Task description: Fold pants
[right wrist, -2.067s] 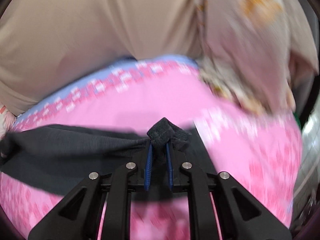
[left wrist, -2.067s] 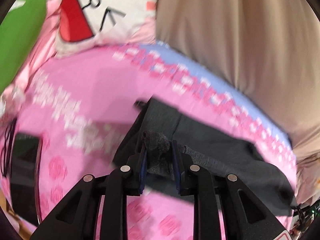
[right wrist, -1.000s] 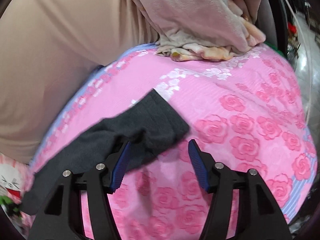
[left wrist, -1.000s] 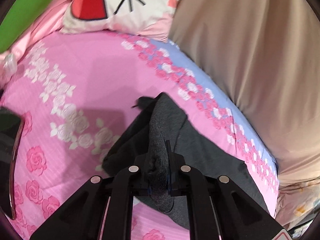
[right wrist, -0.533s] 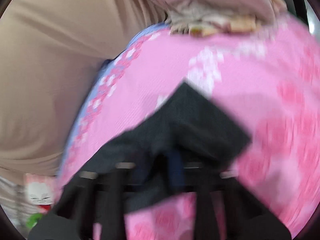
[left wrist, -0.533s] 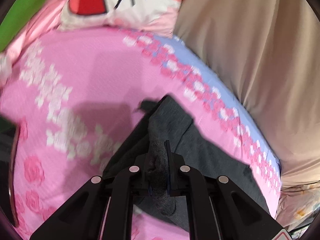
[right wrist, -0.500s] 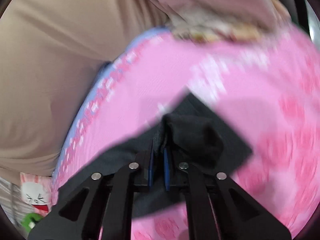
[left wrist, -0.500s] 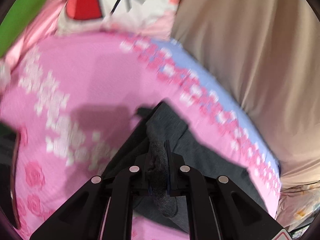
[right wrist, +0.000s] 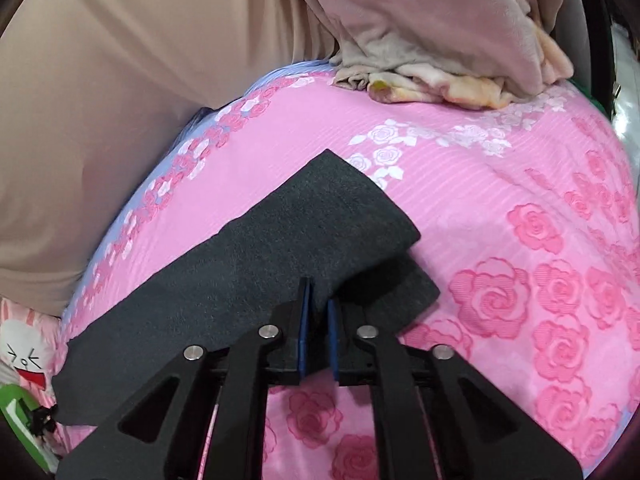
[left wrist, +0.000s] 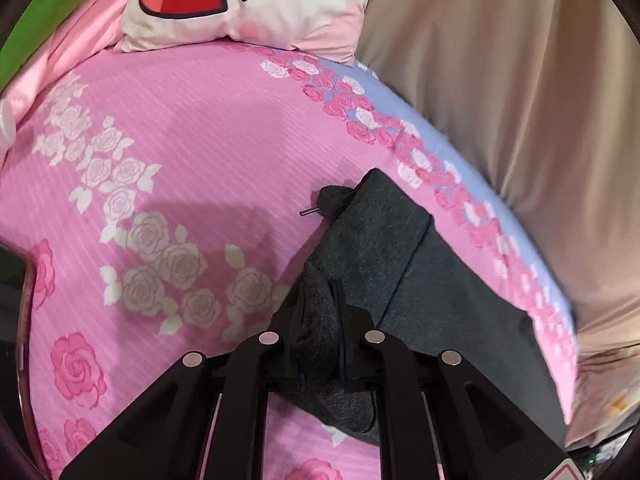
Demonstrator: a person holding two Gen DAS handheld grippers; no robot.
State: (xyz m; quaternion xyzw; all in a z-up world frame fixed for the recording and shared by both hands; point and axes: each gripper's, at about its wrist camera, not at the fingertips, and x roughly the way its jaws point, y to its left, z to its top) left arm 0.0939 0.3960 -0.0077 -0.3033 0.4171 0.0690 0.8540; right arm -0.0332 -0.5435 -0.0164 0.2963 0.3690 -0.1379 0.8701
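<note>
**Both grippers pinch the dark pants on the pink bed**

At the bottom centre of the left wrist view, the left gripper (left wrist: 318,312) is clenched on a bunched fold of the dark grey pants (left wrist: 432,288), fabric bulging between and below its fingers. From there the pants run toward the lower right of the frame, one layer folded over another, with a drawstring tip (left wrist: 308,212) poking out at the upper end. To the left of the pants lies a broad open stretch of pink rose-print bedsheet (left wrist: 180,152). Beyond it, at the top of the frame, sits a cartoon-face pillow (left wrist: 248,4); a beige curtain (left wrist: 520,100) fills the right side, along the sheet's lilac border.

In the right wrist view, the right gripper (right wrist: 316,308) at bottom centre appears closed on the near edge of the pants (right wrist: 240,272), though the pinch itself is partly hidden by cloth. The leg end forms a clean corner at mid-frame, doubled over a lower layer. Open sheet (right wrist: 540,240) spreads to the right. Farther back, upper right, lies a crumpled blanket (right wrist: 440,40).
</note>
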